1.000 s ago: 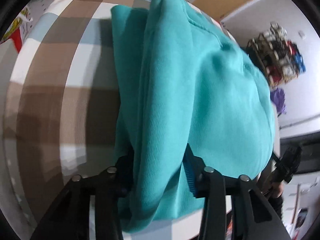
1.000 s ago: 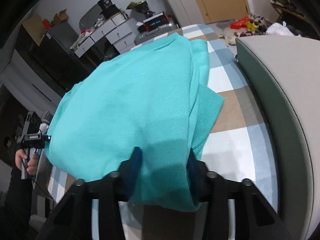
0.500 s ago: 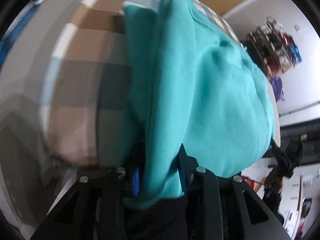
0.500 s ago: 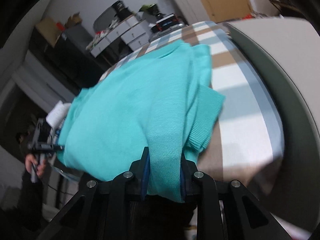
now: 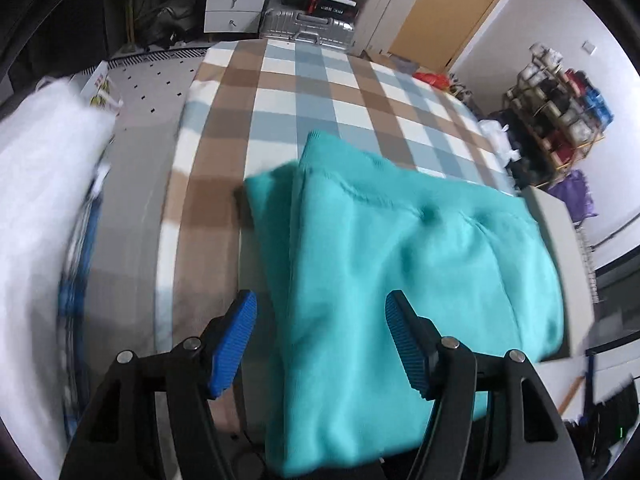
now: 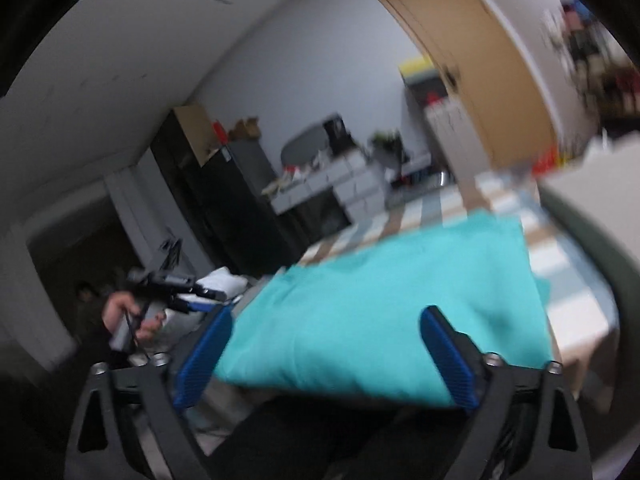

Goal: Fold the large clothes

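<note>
Now your left gripper (image 5: pixel 320 336) has just opened and holds nothing, and your right gripper (image 6: pixel 326 354) has opened wide too. The folded sweater (image 5: pixel 400 264) lies on the bed (image 5: pixel 304 92) just ahead of both.

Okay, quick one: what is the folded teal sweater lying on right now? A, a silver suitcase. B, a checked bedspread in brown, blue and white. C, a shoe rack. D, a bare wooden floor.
B: the folded teal sweater rests on the checked bedspread, whose brown, blue and white squares show beyond it.
</note>
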Demonstrator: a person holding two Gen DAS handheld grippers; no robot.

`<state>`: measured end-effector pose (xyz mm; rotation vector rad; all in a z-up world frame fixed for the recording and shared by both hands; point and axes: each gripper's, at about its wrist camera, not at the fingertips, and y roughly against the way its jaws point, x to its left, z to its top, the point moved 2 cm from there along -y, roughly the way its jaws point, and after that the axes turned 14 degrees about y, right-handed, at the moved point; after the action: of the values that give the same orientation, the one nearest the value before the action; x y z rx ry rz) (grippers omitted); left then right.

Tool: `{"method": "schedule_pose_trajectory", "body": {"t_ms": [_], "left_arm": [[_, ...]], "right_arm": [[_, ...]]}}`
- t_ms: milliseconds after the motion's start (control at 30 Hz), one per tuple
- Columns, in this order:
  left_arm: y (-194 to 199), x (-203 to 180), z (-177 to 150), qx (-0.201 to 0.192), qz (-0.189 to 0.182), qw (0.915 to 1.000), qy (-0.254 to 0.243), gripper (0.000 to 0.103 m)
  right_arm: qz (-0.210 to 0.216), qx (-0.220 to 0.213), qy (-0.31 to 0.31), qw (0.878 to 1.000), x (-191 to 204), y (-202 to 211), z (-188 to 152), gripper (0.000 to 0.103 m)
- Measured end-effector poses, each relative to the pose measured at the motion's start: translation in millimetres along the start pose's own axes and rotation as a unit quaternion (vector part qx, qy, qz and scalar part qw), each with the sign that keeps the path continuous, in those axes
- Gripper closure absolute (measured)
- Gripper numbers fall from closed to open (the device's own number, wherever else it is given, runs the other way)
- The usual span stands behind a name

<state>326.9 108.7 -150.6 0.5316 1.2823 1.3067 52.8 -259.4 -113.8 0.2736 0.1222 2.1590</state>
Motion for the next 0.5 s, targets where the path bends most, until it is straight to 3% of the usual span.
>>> {"method": "schedule_pose_trajectory", "body": {"t_ms": [100, 200, 300, 333, 367, 433, 500], "left_arm": [[-31.0, 13.8, 12.5, 0.017, -0.001, 0.9998, 0.010, 0.041], [-55.1, 15.6, 17.4, 0.055, -0.057, 0.9960, 0.040, 0.041], [-65.5, 6.3, 26.3, 0.058, -0.075, 0.9946, 0.043, 0.041], [-66.1, 5.5, 28.6, 0.061, -0.094, 0.9929, 0.041, 0.045], [-60.4, 1.3, 23.3, 0.063, -0.104, 0.9917, 0.041, 0.069], [-59.2, -6.6, 17.2, 0.059, -0.096, 0.9934, 0.021, 0.096], [-54.4, -13.8, 13.3, 0.037, -0.076, 0.9964, -0.009, 0.096]], "right_arm": [[-0.100, -0.015, 0.073, 0.992, 18.3, -31.8, 2.4, 0.000], [-0.096, 0.002, 0.065, 0.993, 9.7, -65.6, -8.0, 0.000], [-0.075, 0.045, 0.012, 0.996, -4.5, -87.8, -28.0, 0.000], [-0.070, 0.064, -0.019, 0.995, -13.7, -97.8, -37.3, 0.000], [-0.067, 0.078, -0.039, 0.994, -21.4, -103.6, -43.5, 0.000], [-0.075, 0.084, -0.065, 0.992, -32.2, -107.8, -58.4, 0.000], [-0.076, 0.066, -0.057, 0.993, -30.0, -96.4, -60.5, 0.000]]}}
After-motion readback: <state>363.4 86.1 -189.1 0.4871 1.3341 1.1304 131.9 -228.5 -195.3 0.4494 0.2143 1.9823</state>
